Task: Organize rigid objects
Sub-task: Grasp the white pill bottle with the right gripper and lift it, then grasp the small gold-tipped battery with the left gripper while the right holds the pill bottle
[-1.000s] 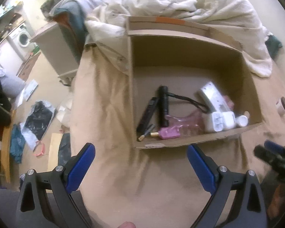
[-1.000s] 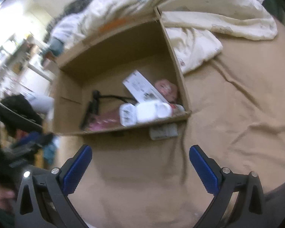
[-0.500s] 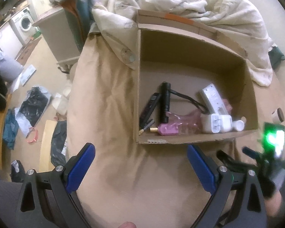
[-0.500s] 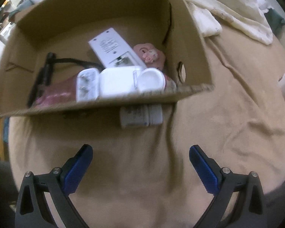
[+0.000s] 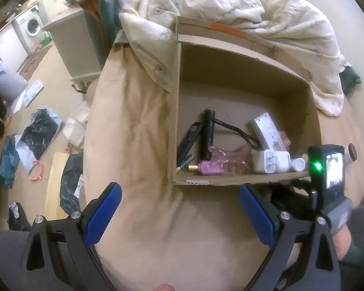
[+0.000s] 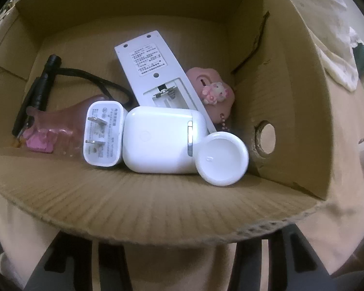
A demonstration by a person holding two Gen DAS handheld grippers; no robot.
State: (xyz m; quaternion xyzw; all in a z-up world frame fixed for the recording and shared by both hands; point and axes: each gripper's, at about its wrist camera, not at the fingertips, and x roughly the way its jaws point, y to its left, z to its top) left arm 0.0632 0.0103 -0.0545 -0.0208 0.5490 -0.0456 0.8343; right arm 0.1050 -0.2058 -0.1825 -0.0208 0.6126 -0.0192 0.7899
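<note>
An open cardboard box [image 5: 176,111] lies on a tan sheet. It holds a white remote [image 6: 153,72], a white earbud case [image 6: 160,140], a white plug charger [image 6: 103,135], a round white cap [image 6: 222,161], a pink toy [image 6: 213,92], a black torch [image 6: 46,82] and a pink bottle [image 5: 210,168]. My right gripper [image 5: 287,194] points down just in front of the box's near wall [image 6: 157,201]. Its jaws are closing, and the wall hides the tips; only dark fingers [image 6: 109,264] show. My left gripper [image 5: 179,194] hangs open over bare sheet, with nothing in it.
A rumpled duvet [image 5: 230,7] lies behind the box. A small jar [image 5: 350,152] stands on the sheet to the right. The bed edge drops off at left to a floor strewn with bags [image 5: 40,131], near a grey cabinet [image 5: 70,43].
The right gripper has come down close to the box's near wall, and its blue pads have slid out of sight under the cardboard. A small white item in front of the box is now hidden.
</note>
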